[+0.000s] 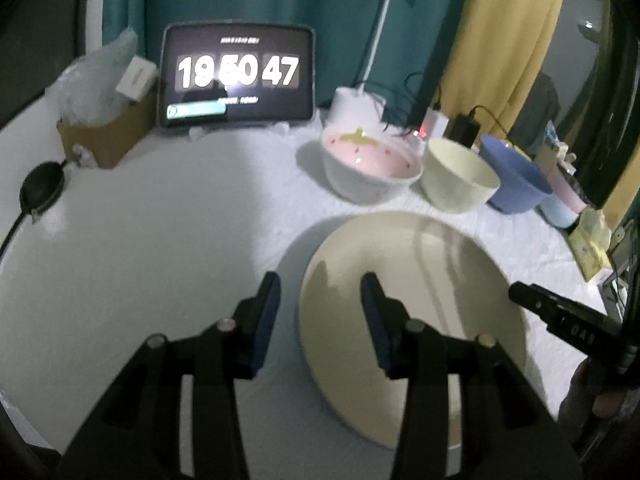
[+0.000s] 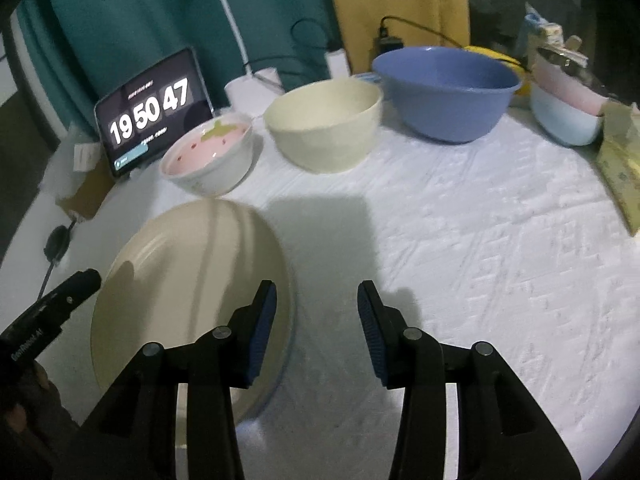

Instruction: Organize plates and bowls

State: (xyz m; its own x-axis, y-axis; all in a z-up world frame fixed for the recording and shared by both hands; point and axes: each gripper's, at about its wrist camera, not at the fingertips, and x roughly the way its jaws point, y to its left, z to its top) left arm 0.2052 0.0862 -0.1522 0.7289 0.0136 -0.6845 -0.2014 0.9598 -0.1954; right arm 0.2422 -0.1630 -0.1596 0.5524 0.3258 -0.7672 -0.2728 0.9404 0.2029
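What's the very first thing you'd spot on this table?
The bright tablet clock glowing at the back, propped against the teal curtain. Next comes the big cream plate lying in front, with a row of bowls behind it: a pink strawberry bowl, a cream bowl and a large blue bowl. Two black grippers with blue fingers hang over the plate's edges, holding nothing.
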